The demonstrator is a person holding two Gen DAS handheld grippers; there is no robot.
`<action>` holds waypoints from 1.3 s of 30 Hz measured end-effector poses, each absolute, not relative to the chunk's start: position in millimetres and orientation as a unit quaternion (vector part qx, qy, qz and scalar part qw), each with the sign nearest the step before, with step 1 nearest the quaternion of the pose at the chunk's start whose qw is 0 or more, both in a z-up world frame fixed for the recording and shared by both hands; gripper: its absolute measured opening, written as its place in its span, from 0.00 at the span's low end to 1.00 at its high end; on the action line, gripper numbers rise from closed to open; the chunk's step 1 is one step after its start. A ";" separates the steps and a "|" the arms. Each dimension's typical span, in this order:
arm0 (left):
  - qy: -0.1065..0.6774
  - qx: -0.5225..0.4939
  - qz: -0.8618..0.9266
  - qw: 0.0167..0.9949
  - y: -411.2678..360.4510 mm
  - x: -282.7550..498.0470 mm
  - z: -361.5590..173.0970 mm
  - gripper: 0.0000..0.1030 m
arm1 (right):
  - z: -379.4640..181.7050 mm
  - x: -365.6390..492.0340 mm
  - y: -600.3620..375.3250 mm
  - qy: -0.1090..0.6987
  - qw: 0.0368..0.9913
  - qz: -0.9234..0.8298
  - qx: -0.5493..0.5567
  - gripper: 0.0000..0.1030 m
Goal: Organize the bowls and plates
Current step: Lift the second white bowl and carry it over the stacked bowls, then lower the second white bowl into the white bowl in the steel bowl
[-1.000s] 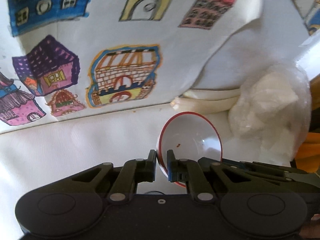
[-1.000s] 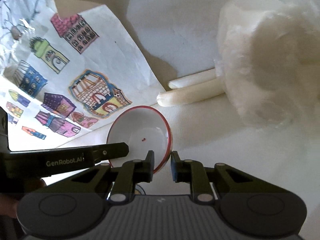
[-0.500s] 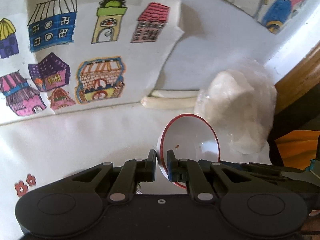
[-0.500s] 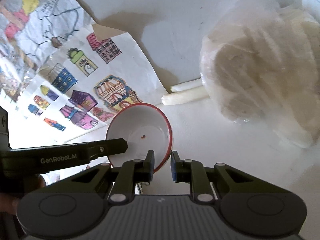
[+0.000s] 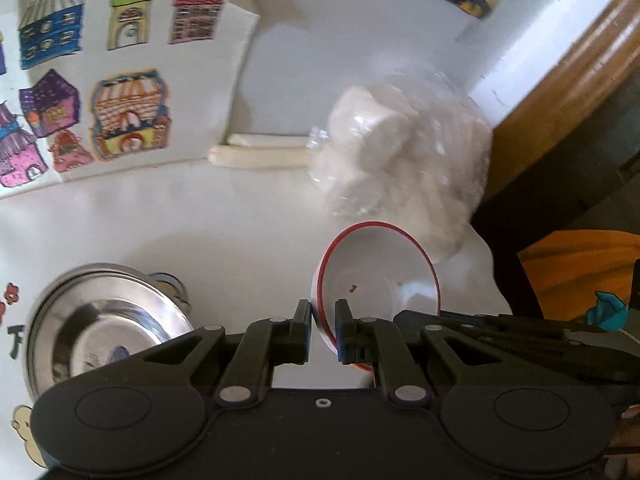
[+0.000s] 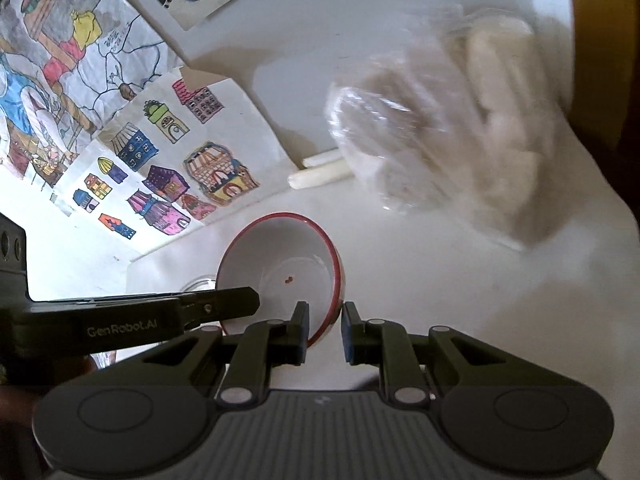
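Note:
A white bowl with a red rim (image 5: 376,276) hangs tilted above the white table, carried by both grippers. My left gripper (image 5: 323,314) is shut on the bowl's left rim. The right gripper (image 6: 325,318) is shut on the rim of the same bowl (image 6: 280,268) at its right side. A small red speck lies inside the bowl. The left gripper's finger (image 6: 224,304) crosses the right wrist view from the left. A shiny steel bowl (image 5: 104,320) stands on the table at the lower left of the left wrist view.
A clear plastic bag of white pieces (image 5: 404,168) lies just beyond the bowl, with two white sticks (image 5: 260,152) beside it. Coloured drawings of houses (image 5: 100,100) hang at the back left. A wooden edge (image 5: 560,80) and something orange (image 5: 580,268) lie off the table's right side.
Both grippers have drawn back from the drawings with the bowl between them, and slightly up. The steel bowl has come into view at the lower left. The grips look unchanged.

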State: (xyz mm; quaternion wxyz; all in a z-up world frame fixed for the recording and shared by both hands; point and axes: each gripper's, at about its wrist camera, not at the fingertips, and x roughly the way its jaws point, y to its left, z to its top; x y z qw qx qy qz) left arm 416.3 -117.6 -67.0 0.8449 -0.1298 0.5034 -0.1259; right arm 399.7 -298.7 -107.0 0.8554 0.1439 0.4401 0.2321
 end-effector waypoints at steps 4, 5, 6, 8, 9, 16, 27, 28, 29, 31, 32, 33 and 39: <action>0.503 -0.129 -0.131 0.845 -133.6 412.0 -64.1 0.12 | -107.7 393.7 -316.5 0.443 0.854 0.230 0.147 0.19; 0.502 -0.128 -0.132 0.845 -137.3 410.9 -63.2 0.12 | -107.1 392.3 -321.1 0.442 0.854 0.230 0.147 0.19; 0.502 -0.127 -0.133 0.845 -140.9 410.1 -62.2 0.12 | -106.4 391.3 -324.3 0.441 0.855 0.231 0.146 0.19; 0.501 -0.126 -0.134 0.846 -146.7 407.9 -60.7 0.12 | -104.6 389.5 -330.4 0.440 0.856 0.233 0.141 0.19; 0.501 -0.126 -0.135 0.845 -149.4 407.1 -59.9 0.12 | -103.9 388.6 -332.9 0.440 0.856 0.233 0.140 0.19; 0.508 -0.126 -0.139 0.841 -163.0 397.9 -62.4 0.12 | -101.3 378.7 -347.9 0.443 0.854 0.235 0.135 0.19; 0.534 -0.129 -0.136 0.824 -175.9 377.1 -79.0 0.12 | -116.4 360.2 -362.3 0.469 0.840 0.239 0.130 0.19; 0.537 -0.129 -0.136 0.823 -176.9 375.3 -80.9 0.12 | -117.6 359.0 -362.6 0.472 0.839 0.239 0.129 0.19; 0.539 -0.129 -0.135 0.821 -177.7 373.5 -83.1 0.12 | -119.7 357.3 -363.6 0.475 0.837 0.240 0.128 0.19; 0.544 -0.130 -0.134 0.818 -179.8 370.0 -87.4 0.12 | -123.4 354.7 -365.2 0.481 0.834 0.240 0.126 0.19; 0.547 -0.131 -0.133 0.816 -180.9 368.7 -89.1 0.12 | -124.9 353.5 -365.7 0.483 0.833 0.240 0.125 0.19; 0.549 -0.131 -0.133 0.815 -182.0 367.0 -91.1 0.12 | -126.8 352.2 -366.4 0.486 0.831 0.240 0.123 0.19; 0.565 -0.132 -0.124 0.805 -187.7 357.6 -102.4 0.12 | -137.9 345.2 -368.7 0.503 0.822 0.240 0.114 0.19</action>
